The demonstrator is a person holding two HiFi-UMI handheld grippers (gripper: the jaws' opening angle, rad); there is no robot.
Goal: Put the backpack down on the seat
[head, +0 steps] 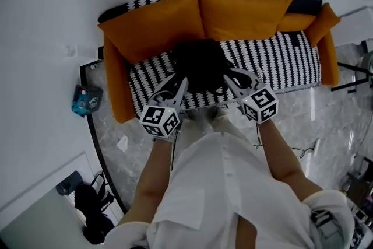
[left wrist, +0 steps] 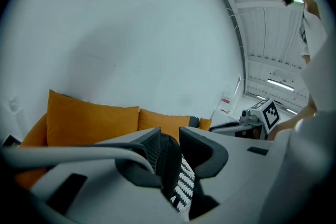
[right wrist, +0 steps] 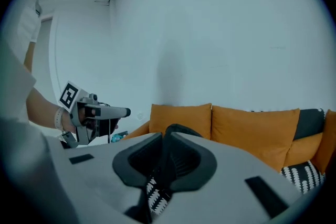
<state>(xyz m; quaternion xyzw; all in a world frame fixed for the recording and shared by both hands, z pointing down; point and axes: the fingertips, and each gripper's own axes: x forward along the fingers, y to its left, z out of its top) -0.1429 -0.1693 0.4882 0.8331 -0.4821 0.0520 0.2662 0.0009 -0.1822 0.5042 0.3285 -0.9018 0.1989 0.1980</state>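
You've got one backpack (head: 201, 62), one sofa (head: 280, 58), two big orange back cushions (head: 154, 23), plus a left gripper (head: 178, 86) and a right gripper (head: 238, 77).

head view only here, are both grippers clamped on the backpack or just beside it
Observer: Clamped. The left gripper is shut on the backpack; its own view shows black fabric pinched between its jaws.
Operator: and the right one
Observer: The right gripper is shut on black fabric too, and its view shows the patterned seat just below the jaws.
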